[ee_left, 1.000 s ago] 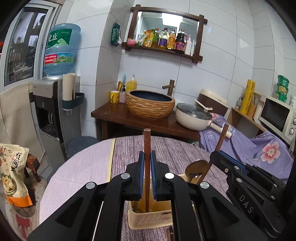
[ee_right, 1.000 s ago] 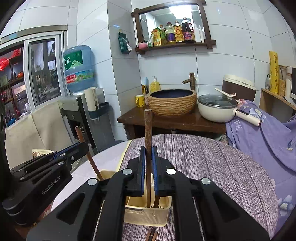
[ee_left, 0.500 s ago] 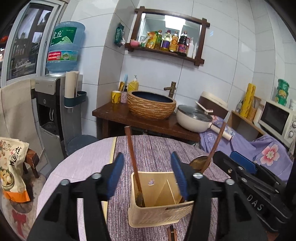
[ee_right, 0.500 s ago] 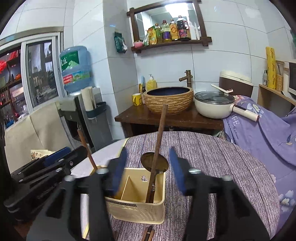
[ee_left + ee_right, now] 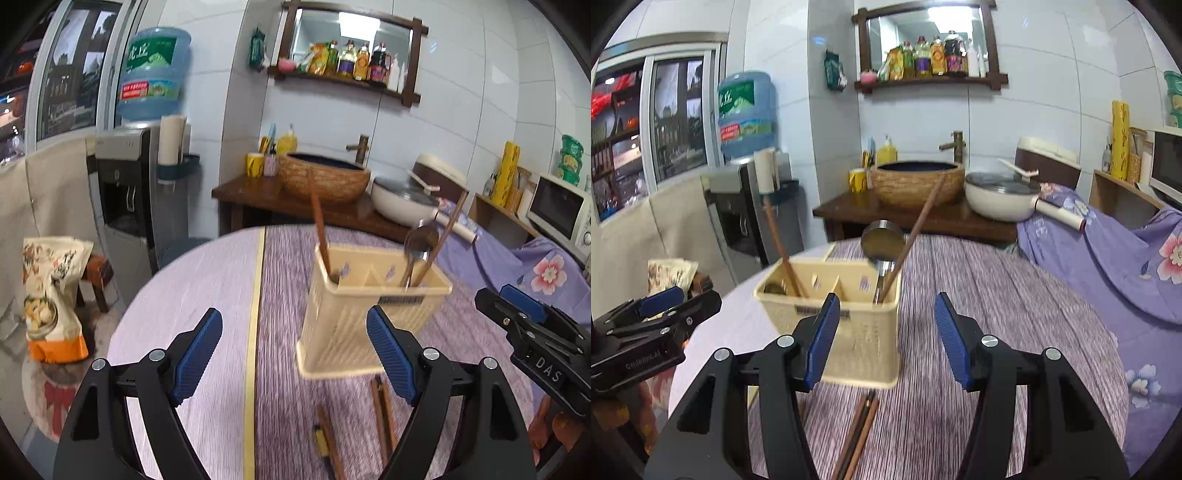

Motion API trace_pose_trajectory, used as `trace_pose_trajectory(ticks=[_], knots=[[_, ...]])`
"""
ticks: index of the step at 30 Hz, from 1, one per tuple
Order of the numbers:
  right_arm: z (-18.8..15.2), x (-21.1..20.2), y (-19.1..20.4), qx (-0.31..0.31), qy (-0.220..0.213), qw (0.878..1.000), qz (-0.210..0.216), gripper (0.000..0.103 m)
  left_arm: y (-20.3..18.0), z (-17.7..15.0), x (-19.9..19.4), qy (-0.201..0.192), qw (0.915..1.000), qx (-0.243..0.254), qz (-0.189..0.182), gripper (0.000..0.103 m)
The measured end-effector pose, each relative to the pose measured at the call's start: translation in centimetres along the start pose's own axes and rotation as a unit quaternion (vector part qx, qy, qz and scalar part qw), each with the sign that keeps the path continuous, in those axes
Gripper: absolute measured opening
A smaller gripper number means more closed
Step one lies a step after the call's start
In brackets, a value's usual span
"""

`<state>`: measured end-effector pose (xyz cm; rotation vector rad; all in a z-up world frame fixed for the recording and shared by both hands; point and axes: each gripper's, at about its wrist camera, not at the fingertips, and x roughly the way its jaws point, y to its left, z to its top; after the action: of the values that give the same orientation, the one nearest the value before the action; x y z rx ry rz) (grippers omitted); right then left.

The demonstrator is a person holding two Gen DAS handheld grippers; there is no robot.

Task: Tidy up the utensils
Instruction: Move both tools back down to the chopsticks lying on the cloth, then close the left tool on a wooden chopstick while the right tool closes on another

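1. I am spreading the jaws of my left gripper (image 5: 294,354); nothing is lying between them.
2. The utensil basket (image 5: 373,299) is standing on the table (image 5: 207,295), holding a wooden-handled spoon (image 5: 320,232) in its left compartment and a ladle (image 5: 419,243) in its right.
3. Chopsticks (image 5: 858,432) are lying loose before the basket; I judge them next, needing a low reach.
4. I am holding my right gripper (image 5: 882,338) parted and empty.
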<state>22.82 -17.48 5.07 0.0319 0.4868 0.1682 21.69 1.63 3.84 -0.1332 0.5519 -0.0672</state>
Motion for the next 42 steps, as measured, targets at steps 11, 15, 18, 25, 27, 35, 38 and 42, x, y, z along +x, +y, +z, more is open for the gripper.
trace_pose_trajectory(ticks=[11, 15, 18, 25, 27, 35, 38, 42], knots=[[-8.7, 3.2, 1.0, -0.002, 0.130, 0.991, 0.008, 0.053, 0.2, -8.1, 3.4, 0.127, 0.9918, 0.014, -0.010, 0.052], [-11.0, 4.5, 0.7, 0.019, 0.171, 0.985, 0.017, 0.043, -0.1, -9.7, 4.0, 0.149, 0.9886, 0.017, -0.013, 0.046], [-12.2, 5.3, 0.8, 0.027, 0.194, 0.980, 0.019, 0.039, 0.0, -10.4, 4.3, 0.159, 0.9871, 0.015, -0.013, 0.044], [-13.2, 6.2, 0.9, 0.036, 0.212, 0.976, 0.012, 0.033, -0.4, -11.2, 4.5, 0.169, 0.9853, 0.022, -0.013, 0.042], [-13.3, 6.4, 1.0, 0.033, 0.215, 0.976, 0.012, 0.033, -0.5, -11.4, 4.6, 0.171, 0.9849, 0.023, -0.012, 0.041], [-13.0, 7.1, 1.0, 0.033, 0.221, 0.975, -0.001, 0.032, -1.0, -11.9, 5.0, 0.180, 0.9832, 0.021, -0.020, 0.039], [-12.7, 7.6, 1.1, 0.021, 0.220, 0.975, -0.016, 0.027, -1.1, -11.9, 5.0, 0.181, 0.9830, 0.023, -0.021, 0.039], [-12.5, 8.2, 1.2, 0.023, 0.218, 0.975, -0.023, 0.024, -1.4, -12.0, 5.1, 0.181, 0.9829, 0.030, -0.018, 0.039]])
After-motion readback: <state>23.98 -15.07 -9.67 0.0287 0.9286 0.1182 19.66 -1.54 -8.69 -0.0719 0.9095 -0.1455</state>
